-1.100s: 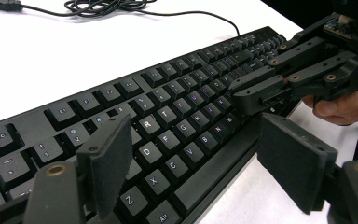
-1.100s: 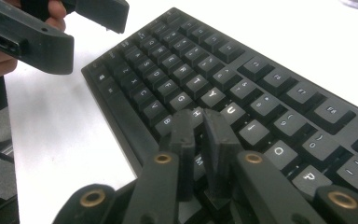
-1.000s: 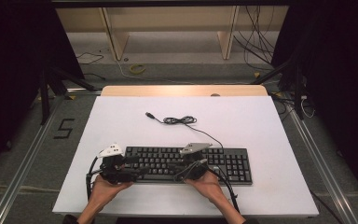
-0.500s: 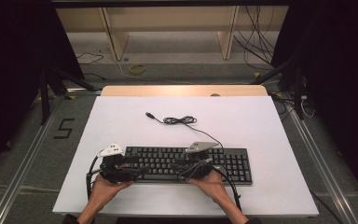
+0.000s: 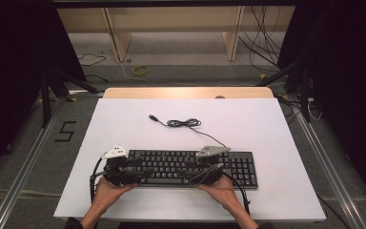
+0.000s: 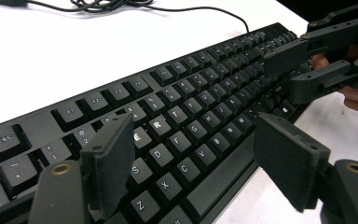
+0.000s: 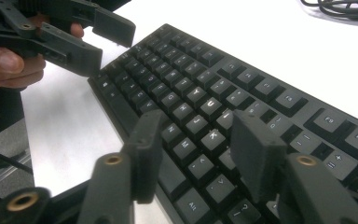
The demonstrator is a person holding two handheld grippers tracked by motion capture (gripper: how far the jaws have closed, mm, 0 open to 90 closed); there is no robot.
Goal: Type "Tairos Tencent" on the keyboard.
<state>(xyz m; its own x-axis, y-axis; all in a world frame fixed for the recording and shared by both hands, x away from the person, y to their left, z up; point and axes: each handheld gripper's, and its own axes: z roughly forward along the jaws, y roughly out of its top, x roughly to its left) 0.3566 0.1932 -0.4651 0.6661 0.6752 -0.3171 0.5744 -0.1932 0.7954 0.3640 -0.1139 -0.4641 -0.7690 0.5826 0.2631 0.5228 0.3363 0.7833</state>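
The work in hand looks like typing on, or positioning around, the keyboard (image 5: 190,168), and it appears to be at an early stage: both grippers hang over the keys, yet I cannot tell that any key is pressed down.

The keyboard lies flat on the white surface (image 5: 267,124), near the person's edge, its long side running left to right. Its cable (image 5: 183,123) trails away across the surface in a loose coil, with the plug lying free (not connected to anything in sight).

The left gripper (image 6: 193,161) hovers over the keyboard's left end, above the letters near the C and V keys. Its jaws stand wide apart and hold nothing. The right gripper (image 7: 193,156) hovers over the middle of the keyboard, around the J, K and M keys, its jaws also parted with nothing between them. In the high view each gripper sits in one hand, the left hand (image 5: 106,191) and the right hand (image 5: 221,190) both resting at the keyboard's near edge.

What is left, by my judgement, is nearly everything: bringing a jaw tip down onto a chosen key, or closing on the keyboard's edge to move it.

Counted: one keyboard, one cable, two grippers, two hands, one surface.
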